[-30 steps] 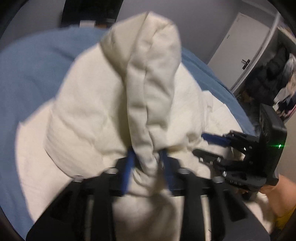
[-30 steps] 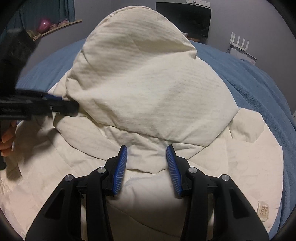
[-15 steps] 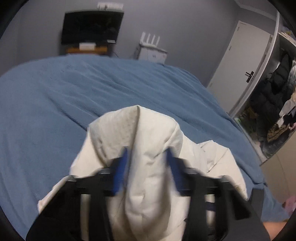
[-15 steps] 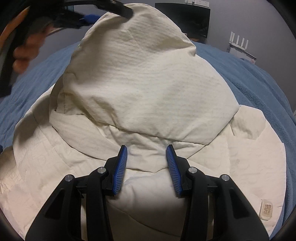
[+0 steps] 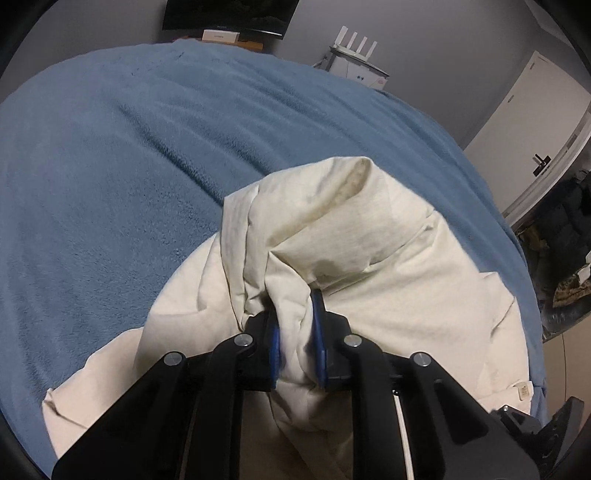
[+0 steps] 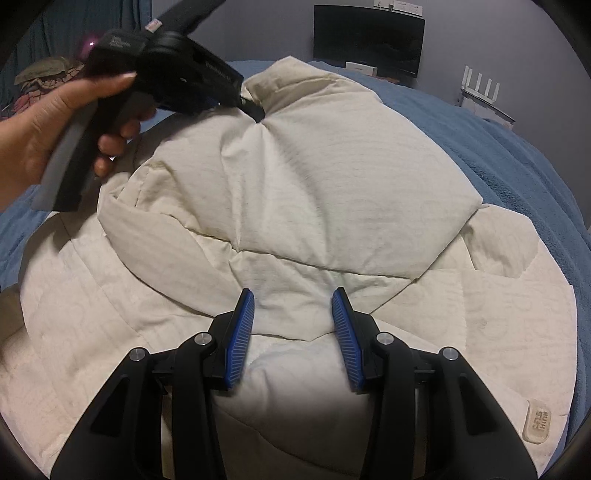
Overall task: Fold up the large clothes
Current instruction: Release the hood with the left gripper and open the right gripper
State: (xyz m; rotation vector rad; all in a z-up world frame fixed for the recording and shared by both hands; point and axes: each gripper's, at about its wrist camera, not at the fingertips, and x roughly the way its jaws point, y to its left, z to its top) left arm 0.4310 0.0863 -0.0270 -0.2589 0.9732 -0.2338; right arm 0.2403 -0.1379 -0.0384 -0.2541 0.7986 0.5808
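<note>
Right gripper (image 6: 293, 332) hovers near, jaws half apart, nothing pinched, over cream padded jacket (image 6: 314, 192) spread on blue blanket (image 5: 129, 155). Left gripper (image 5: 295, 332) clamps a bunched fold at the far edge. Mid-fold; next, lay it flat and release.

Readable text is scarce. Small rubbery patch (image 6: 538, 422) at the hem of the cream jacket (image 6: 332, 177), about 4 o'clock in the right wrist view: raised characters, two stacked rows, can't make out the letters. Same patch (image 5: 523, 392) at 4 o'clock in the left wrist view, too small to read. Left gripper (image 6: 255, 110) body, 10 o'clock: faint embossed lettering and a small pink-white tag, both blurred. White box (image 5: 220, 36) under the monitor: tiny print, illegible.
</note>
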